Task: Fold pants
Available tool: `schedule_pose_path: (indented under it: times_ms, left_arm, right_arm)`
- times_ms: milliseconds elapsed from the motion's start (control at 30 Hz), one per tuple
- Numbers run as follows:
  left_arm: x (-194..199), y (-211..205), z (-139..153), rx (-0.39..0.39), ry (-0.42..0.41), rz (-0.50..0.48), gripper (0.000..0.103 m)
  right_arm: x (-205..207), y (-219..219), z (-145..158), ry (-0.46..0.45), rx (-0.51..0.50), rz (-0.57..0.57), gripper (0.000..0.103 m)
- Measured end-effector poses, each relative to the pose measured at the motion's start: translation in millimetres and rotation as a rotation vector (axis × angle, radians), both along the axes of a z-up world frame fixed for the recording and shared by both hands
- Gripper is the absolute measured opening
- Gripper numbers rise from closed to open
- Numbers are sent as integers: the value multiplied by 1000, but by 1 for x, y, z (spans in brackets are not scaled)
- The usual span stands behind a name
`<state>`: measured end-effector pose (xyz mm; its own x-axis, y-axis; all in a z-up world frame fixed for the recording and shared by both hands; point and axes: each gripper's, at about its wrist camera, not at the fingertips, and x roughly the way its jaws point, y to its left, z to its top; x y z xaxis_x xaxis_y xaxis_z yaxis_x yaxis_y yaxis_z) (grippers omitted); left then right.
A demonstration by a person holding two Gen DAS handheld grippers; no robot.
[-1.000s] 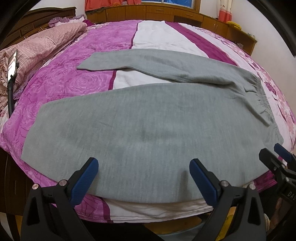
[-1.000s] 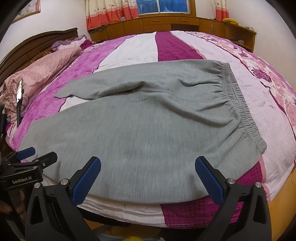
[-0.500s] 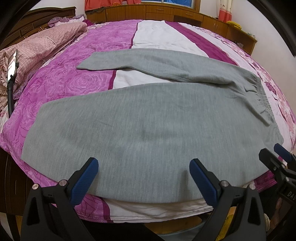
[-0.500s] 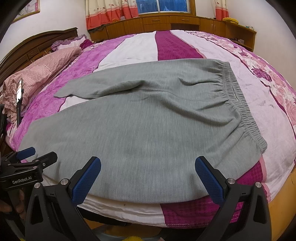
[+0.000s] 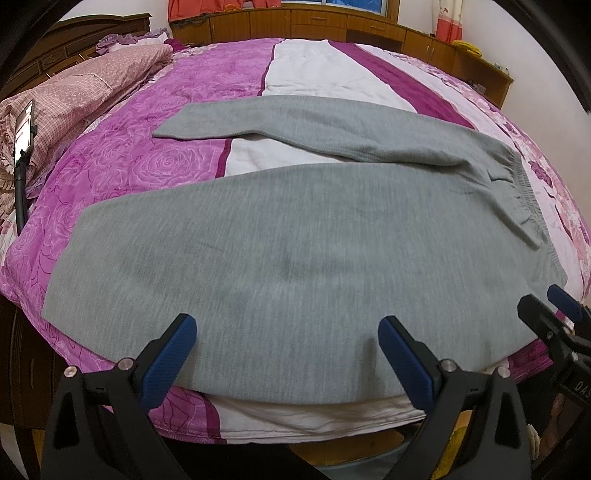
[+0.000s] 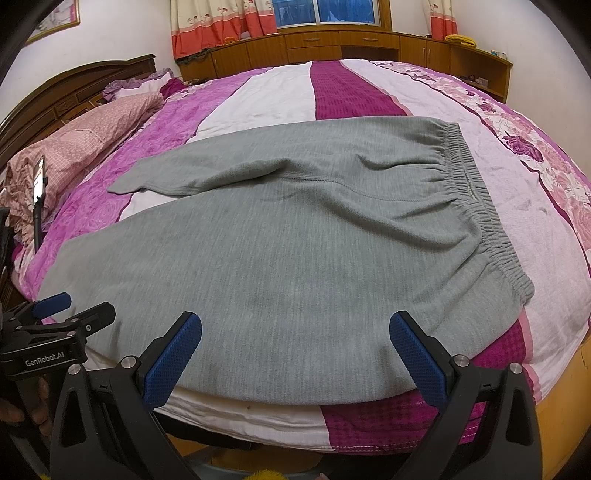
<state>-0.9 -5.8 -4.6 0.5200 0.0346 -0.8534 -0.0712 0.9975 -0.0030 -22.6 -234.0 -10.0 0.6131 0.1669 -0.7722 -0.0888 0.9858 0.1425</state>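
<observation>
Pants: grey knit pants with an elastic waistband lie flat and unfolded on the bed, filling the middle of both frames; waistband at the right, legs running to the left, the far leg angled away so a wedge of cover shows between the legs.
Bed: purple, white and magenta striped floral bed cover carries the pants; the near hem of the pants reaches the bed's front edge.
Left gripper: black two-finger gripper with blue ribbed pads at the bottom of the left wrist frame, fingers spread wide, nothing between them, just in front of the near edge of the pants.
Right gripper: matching black and blue gripper at the bottom of the right wrist frame, fingers likewise wide apart and empty, near the waistband end.
Containers: wooden cabinets with drawers along the far wall; contents cannot be told.
Pillow: pink checked pillow at the upper left, with a phone on a black bendy stand beside it.
Left wrist view only: the right gripper seen from the side at the lower right edge.
Right wrist view only: orange and cream curtains beside a window at the top, the whole gathered waistband, and the left gripper at the lower left edge.
</observation>
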Motion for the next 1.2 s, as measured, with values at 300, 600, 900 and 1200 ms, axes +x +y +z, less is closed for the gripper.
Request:
schedule_pose_path:
  times_ms: [300, 600, 900, 1200]
  left_arm:
    - [0, 1, -2, 2, 8, -5, 101]
    - [14, 17, 8, 27, 13, 2, 101]
    - [70, 54, 37, 56, -3, 27, 101]
    - [141, 96, 59, 60, -16, 70, 101]
  right_arm:
    - [0, 1, 0, 2, 0, 1, 98]
    - [10, -5, 5, -6, -2, -1, 98]
    - [61, -21, 30, 24, 2, 30, 98]
    - [140, -27, 52, 53, 17, 43, 98]
